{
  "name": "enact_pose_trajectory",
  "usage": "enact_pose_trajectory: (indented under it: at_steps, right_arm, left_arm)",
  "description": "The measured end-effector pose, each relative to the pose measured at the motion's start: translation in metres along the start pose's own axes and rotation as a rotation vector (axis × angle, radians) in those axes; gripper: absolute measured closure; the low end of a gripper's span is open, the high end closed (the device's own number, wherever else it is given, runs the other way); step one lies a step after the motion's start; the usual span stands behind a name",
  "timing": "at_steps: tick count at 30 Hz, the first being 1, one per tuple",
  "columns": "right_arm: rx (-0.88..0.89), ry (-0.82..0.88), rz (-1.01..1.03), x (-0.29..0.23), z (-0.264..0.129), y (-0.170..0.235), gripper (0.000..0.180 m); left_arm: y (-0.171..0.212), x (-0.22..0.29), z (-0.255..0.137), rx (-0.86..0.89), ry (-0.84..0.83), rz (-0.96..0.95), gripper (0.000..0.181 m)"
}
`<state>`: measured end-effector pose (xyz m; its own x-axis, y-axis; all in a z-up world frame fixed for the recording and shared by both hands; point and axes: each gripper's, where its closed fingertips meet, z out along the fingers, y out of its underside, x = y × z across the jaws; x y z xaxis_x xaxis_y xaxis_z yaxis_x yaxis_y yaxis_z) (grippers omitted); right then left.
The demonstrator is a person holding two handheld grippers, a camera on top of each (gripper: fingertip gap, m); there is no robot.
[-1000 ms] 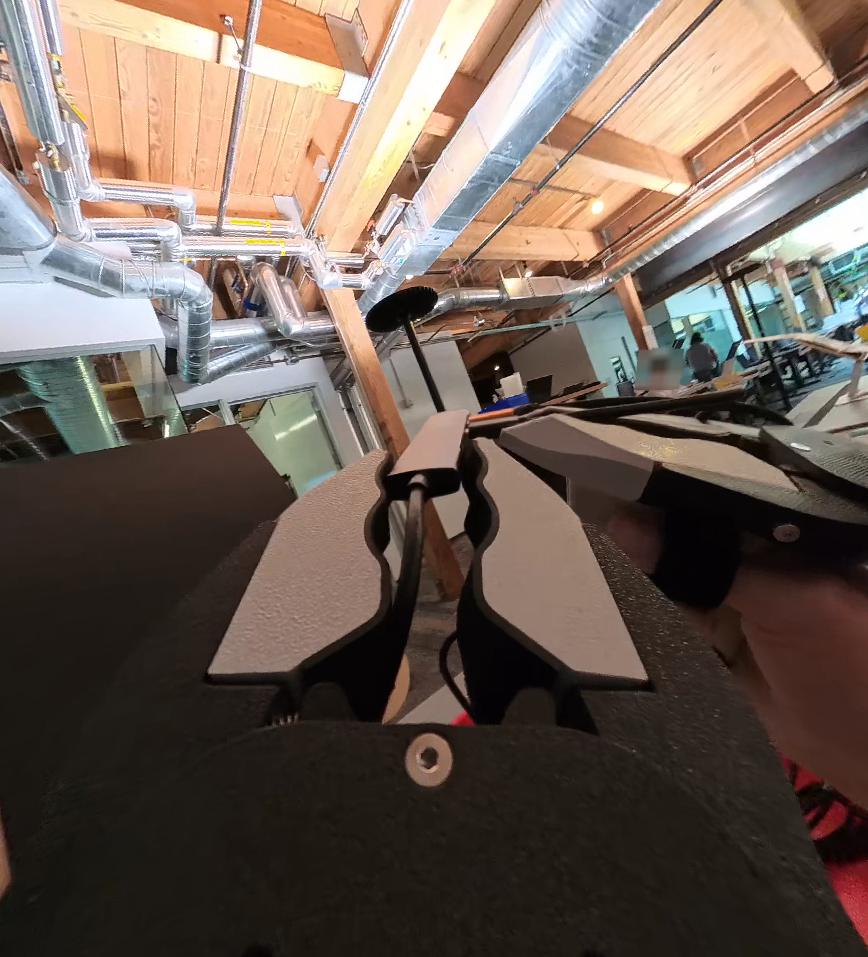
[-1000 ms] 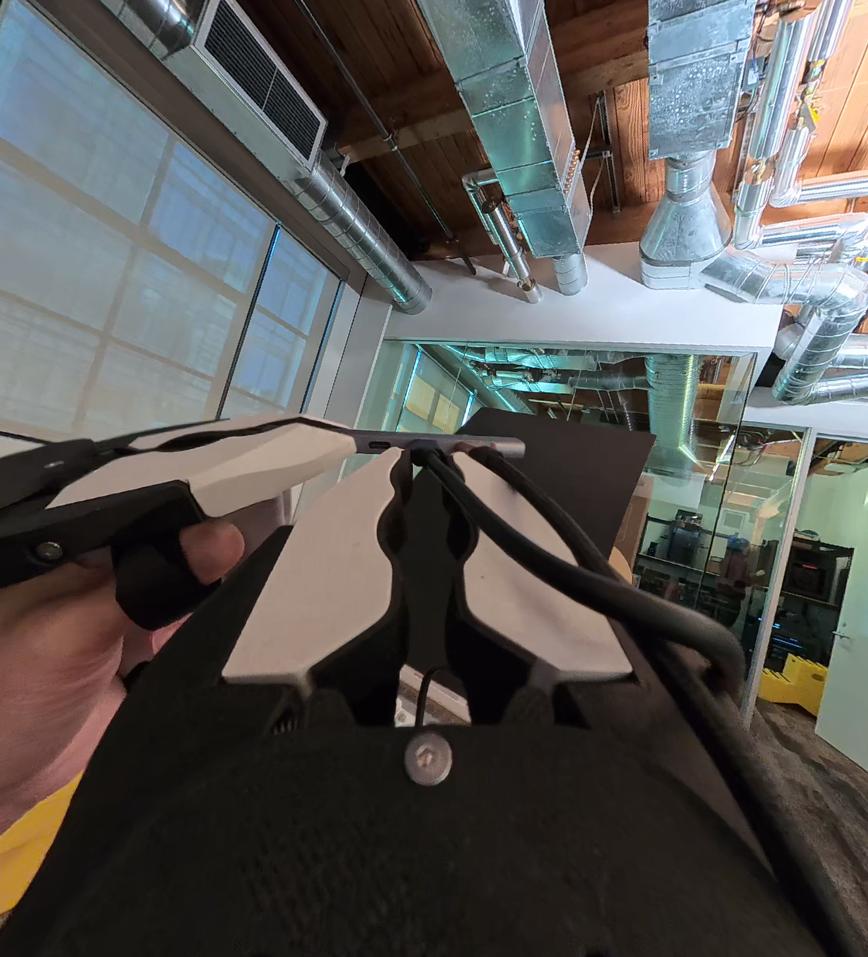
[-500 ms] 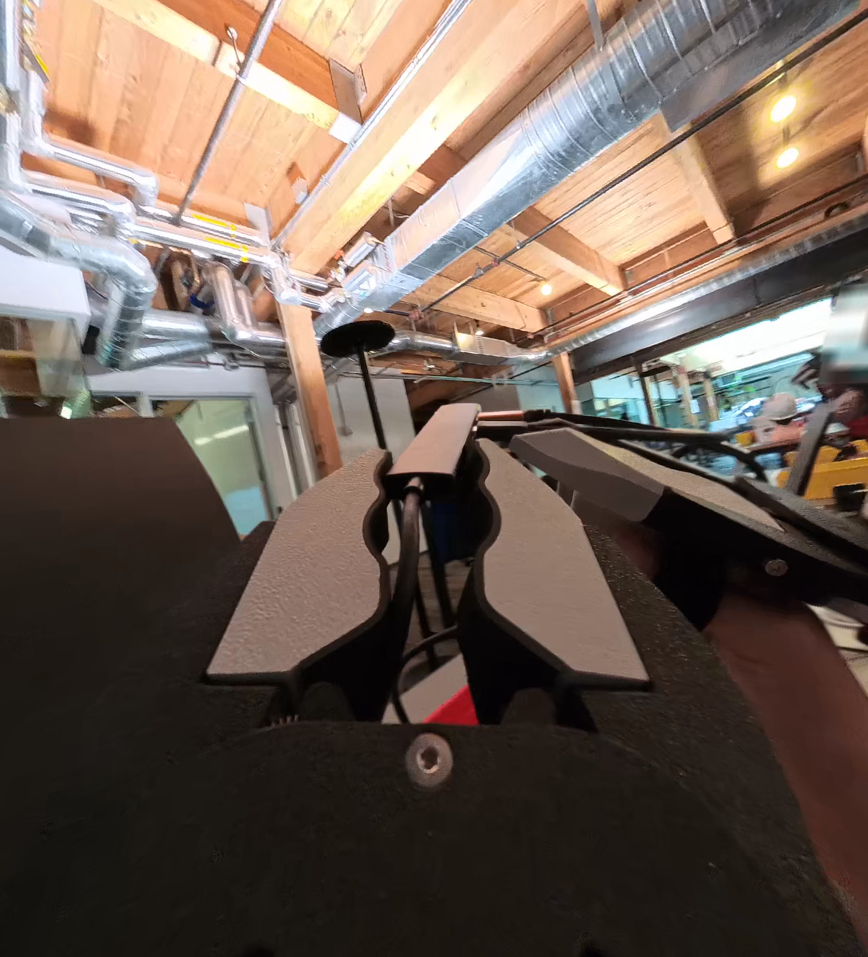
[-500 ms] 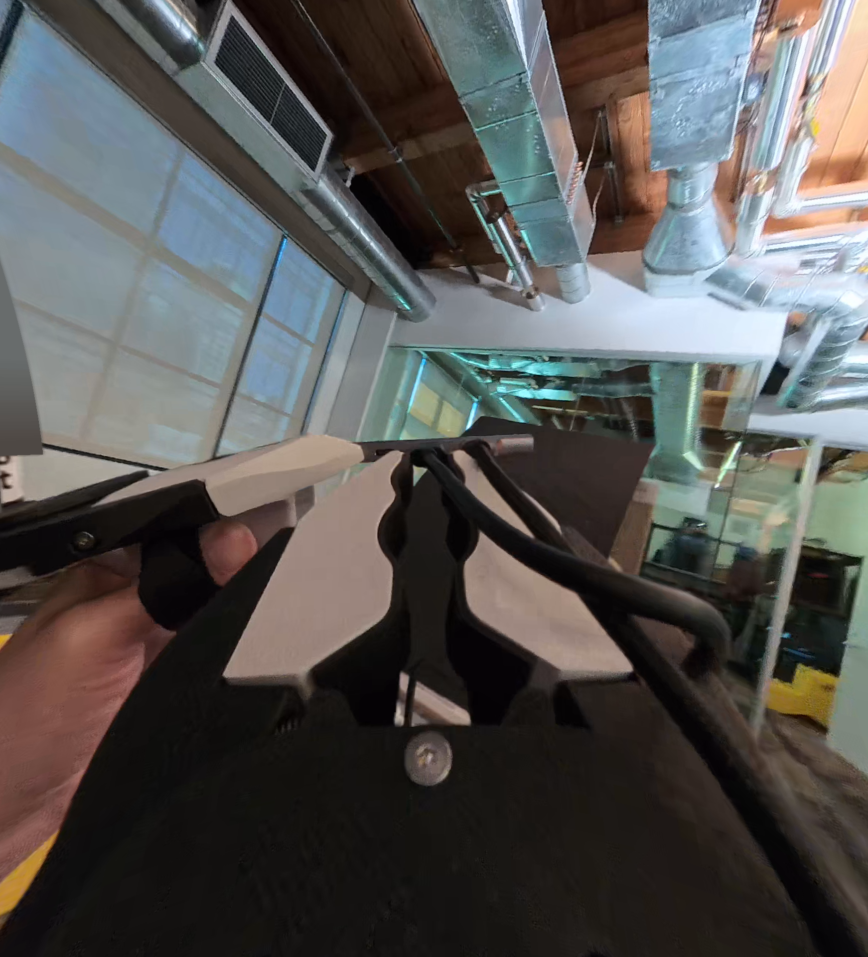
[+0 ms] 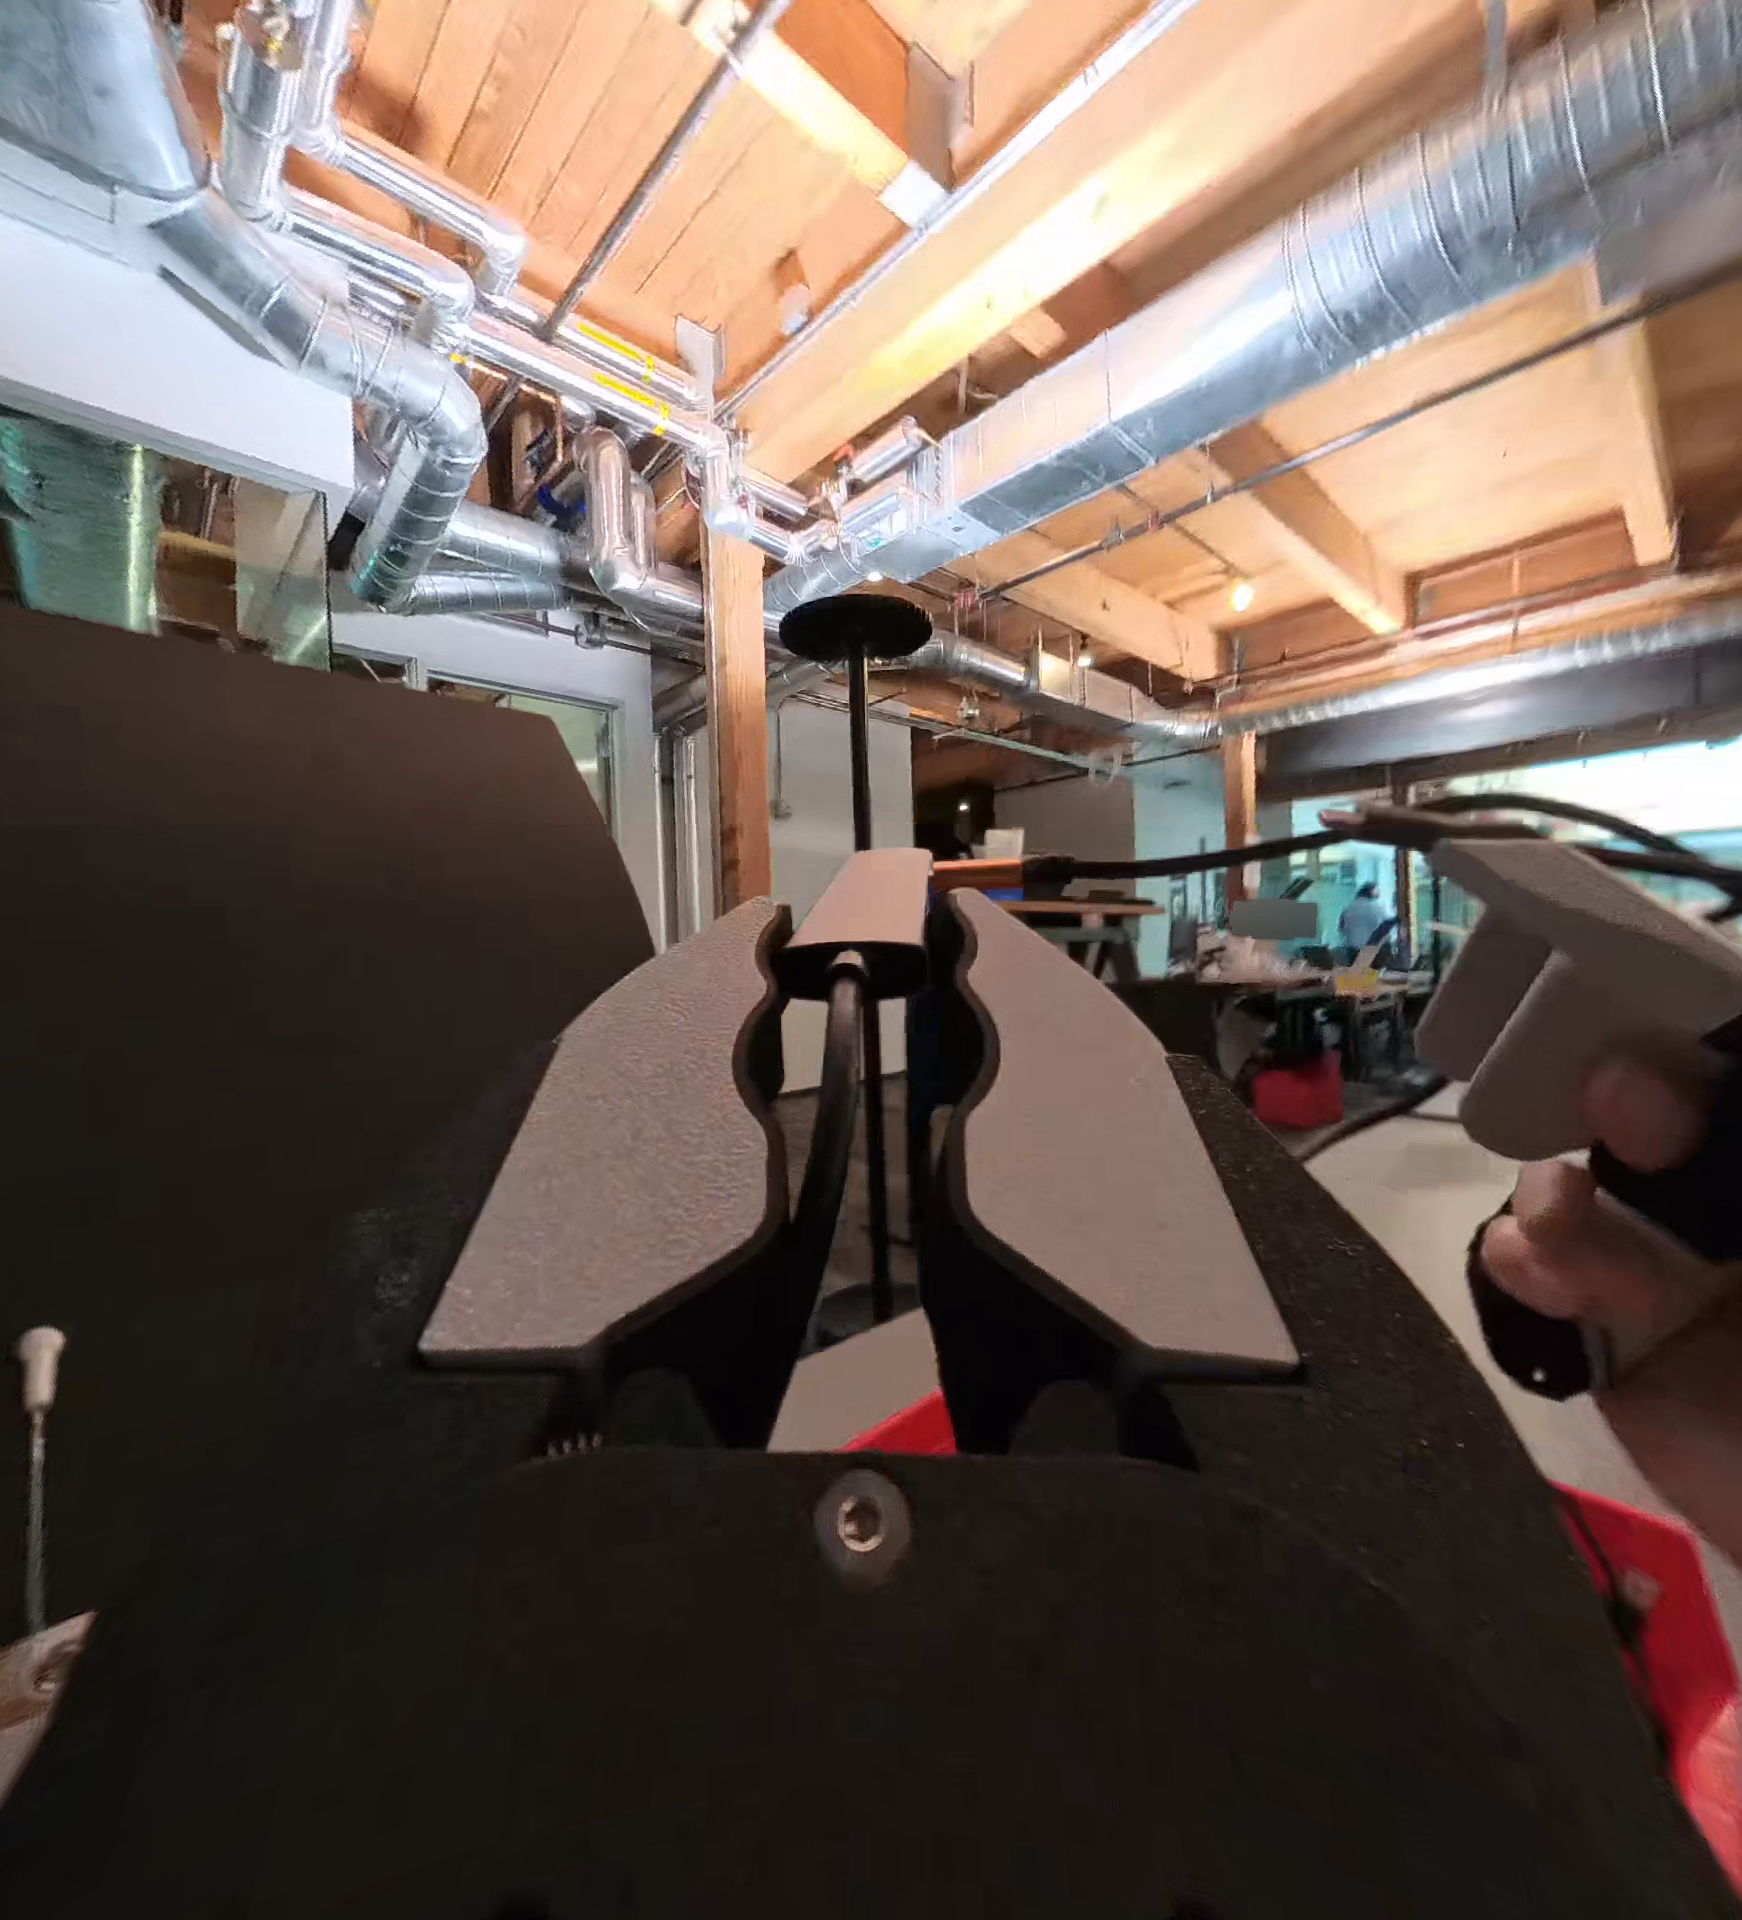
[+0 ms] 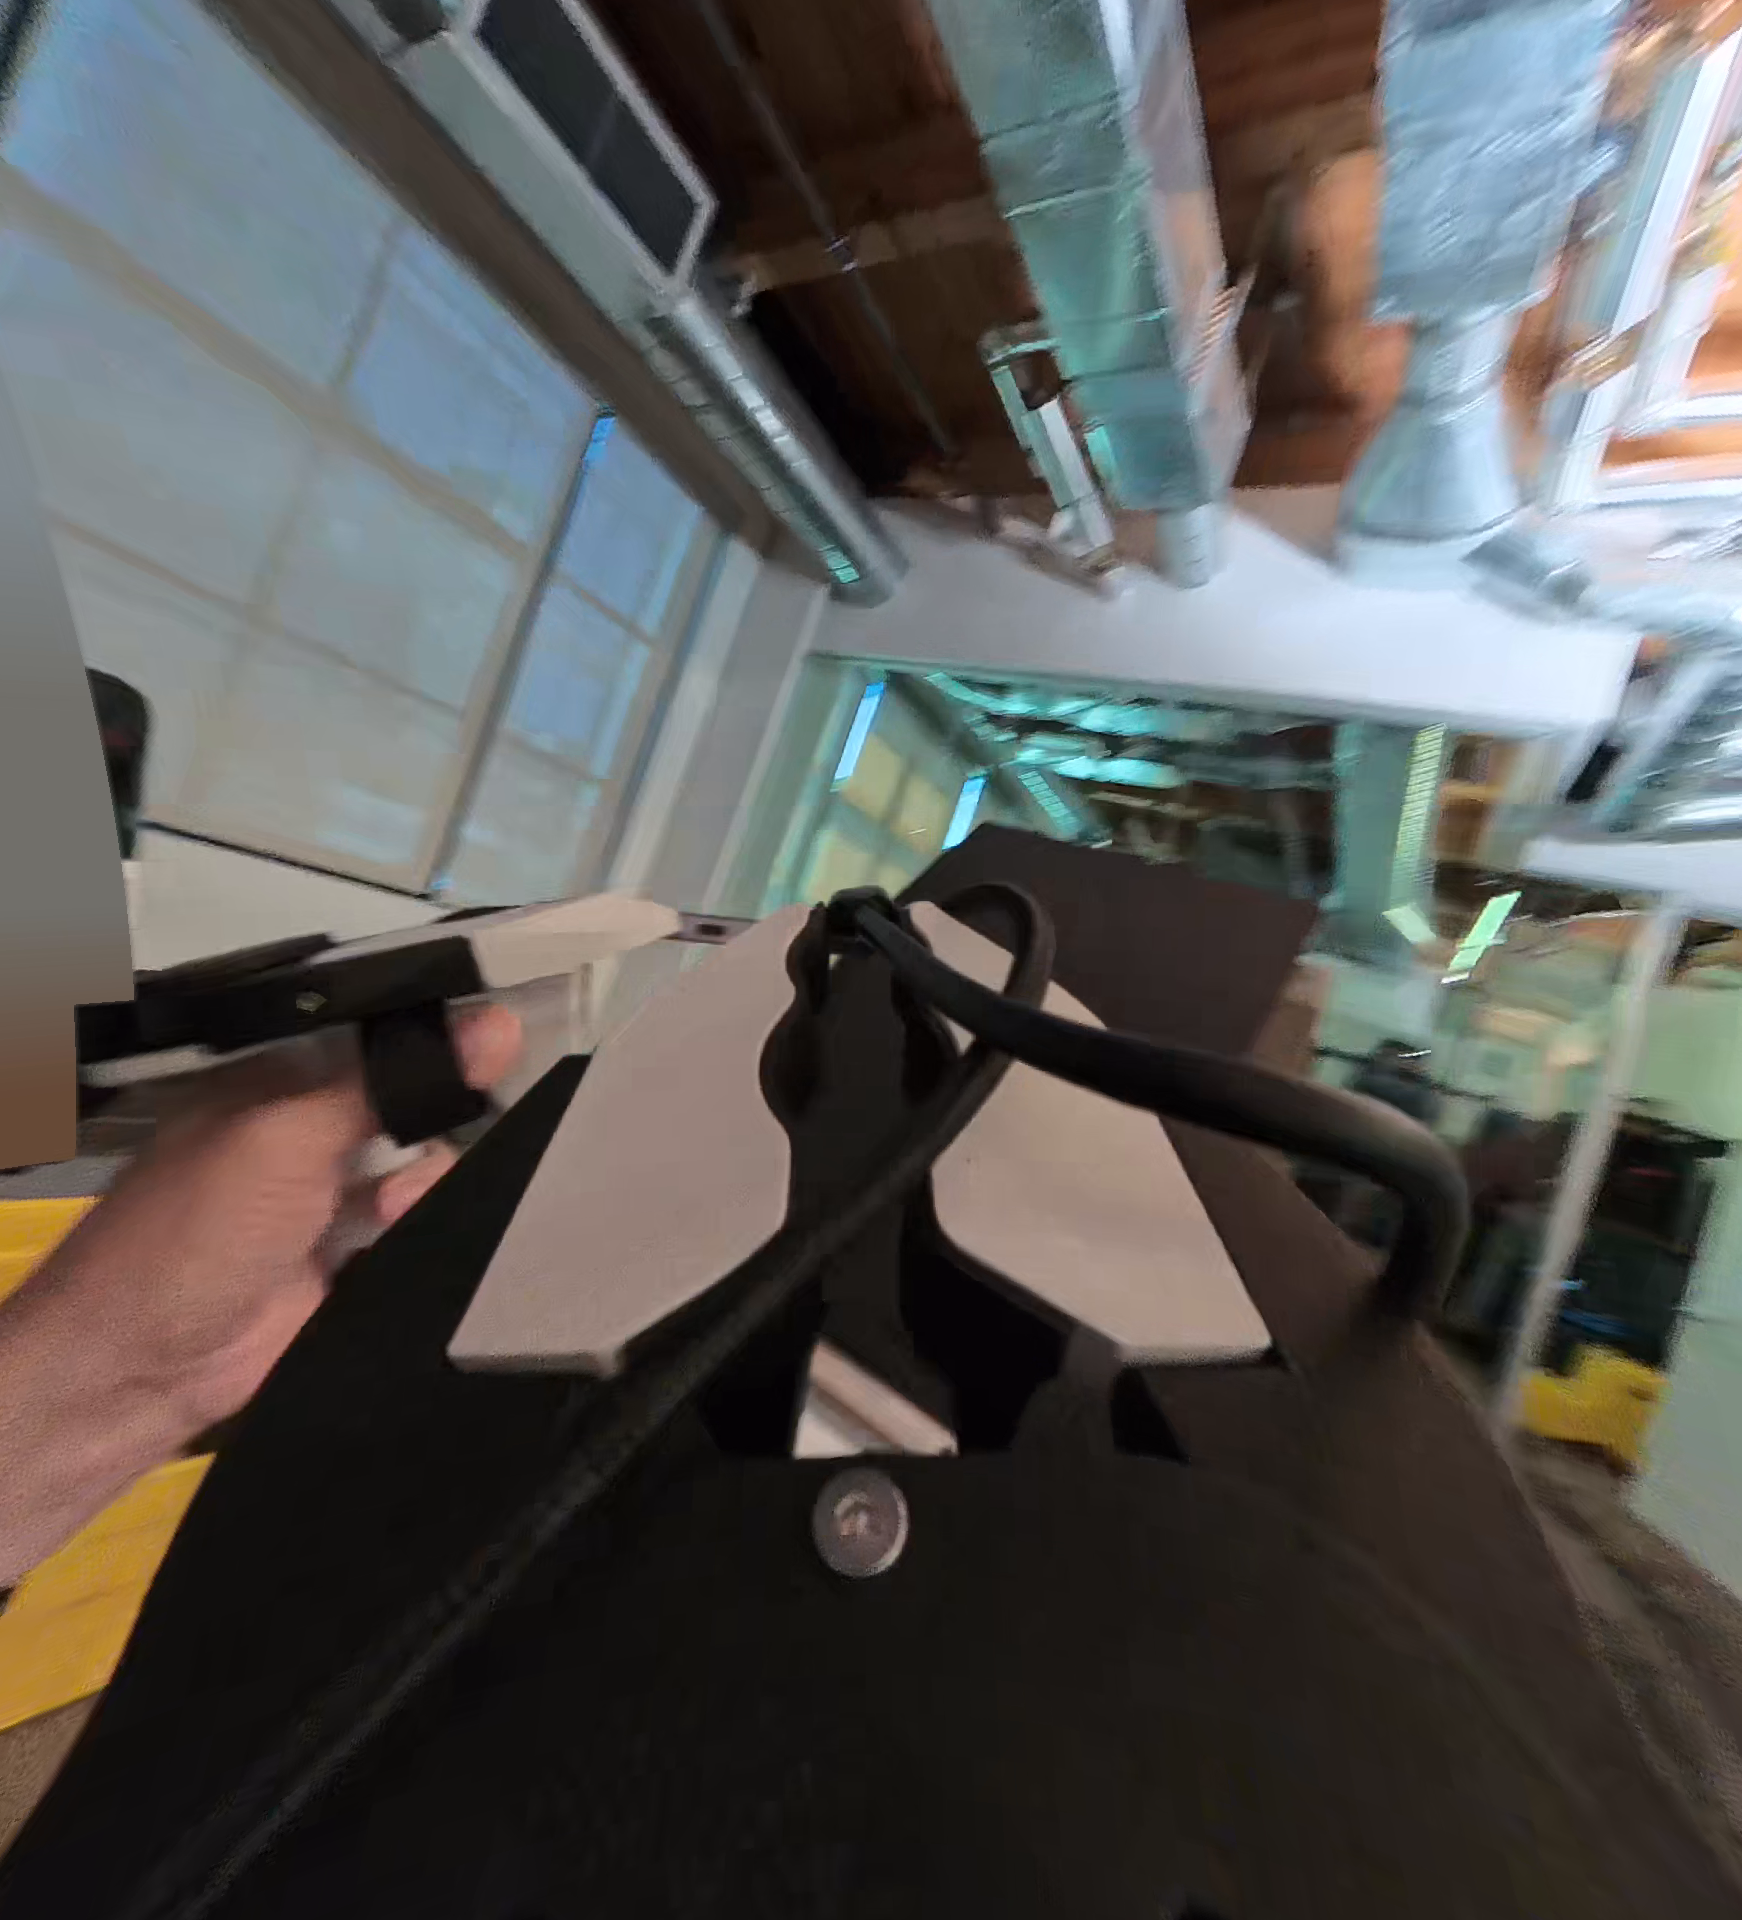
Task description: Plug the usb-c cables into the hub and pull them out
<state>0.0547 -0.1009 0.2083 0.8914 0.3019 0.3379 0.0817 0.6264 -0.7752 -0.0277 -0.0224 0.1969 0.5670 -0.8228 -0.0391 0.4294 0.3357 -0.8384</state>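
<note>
Left wrist view: fingers (image 5: 773, 971) clamp slim grey hub (image 5: 862, 912); right's fingers (image 6: 768, 961) pinch black cable (image 6: 1158, 1070)

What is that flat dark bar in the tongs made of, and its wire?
The hub looks like metal, dark grey and matte, with crisp edges and a soft sheen. Its cable looks like black rubber or plastic: smooth, slightly glossy, bending freely.

Around the wooden post (image 5: 737, 717) much can be seen — silver ducts (image 5: 1262, 343) and wooden ceiling beams (image 5: 1002, 249) above it, a black stand with a round top (image 5: 854, 665) just to its right, and a red bin (image 5: 1667, 1621) far below to the right.
</note>
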Motion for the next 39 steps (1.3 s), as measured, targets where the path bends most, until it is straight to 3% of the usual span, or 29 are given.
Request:
enact_pose_trajectory:
  at_steps: [5, 7, 9, 15, 21, 26, 31, 39]
  right_arm:
    - [-0.296, -0.423, 0.442, -0.032, -0.002, 0.023, 0.166]
    - [-0.29, -0.464, 0.557, -0.025, -0.009, 0.019, 0.167]
    - [-0.456, -0.585, 0.545, -0.031, -0.027, 0.039, 0.167]
    - [-0.933, -0.627, 0.339, -0.013, -0.082, 0.125, 0.166]
    - [-1.208, -0.715, 0.246, 0.01, -0.148, 0.17, 0.167]
    - [-1.191, -0.909, 0.276, 0.002, -0.188, 0.157, 0.167]
    - [-0.848, -0.83, 0.177, 0.018, -0.158, 0.108, 0.168]
    - [-0.603, -0.677, 0.087, 0.048, -0.142, 0.073, 0.172]
  left_arm:
    - [-0.002, -0.026, -0.008, -0.009, -0.16, -0.008, 0.156]
    - [-0.006, -0.035, -0.014, 0.003, -0.17, -0.055, 0.156]
    - [-0.017, -0.046, -0.024, 0.054, -0.198, -0.072, 0.156]
    - [-0.058, -0.067, -0.057, 0.222, -0.241, -0.117, 0.156]
    - [-0.079, -0.066, -0.069, 0.278, -0.224, -0.123, 0.156]
    - [-0.079, -0.062, -0.066, 0.261, -0.167, -0.158, 0.156]
    - [-0.08, -0.053, -0.061, 0.249, -0.129, -0.15, 0.156]
    - [-0.087, -0.035, -0.056, 0.235, -0.058, -0.122, 0.156]
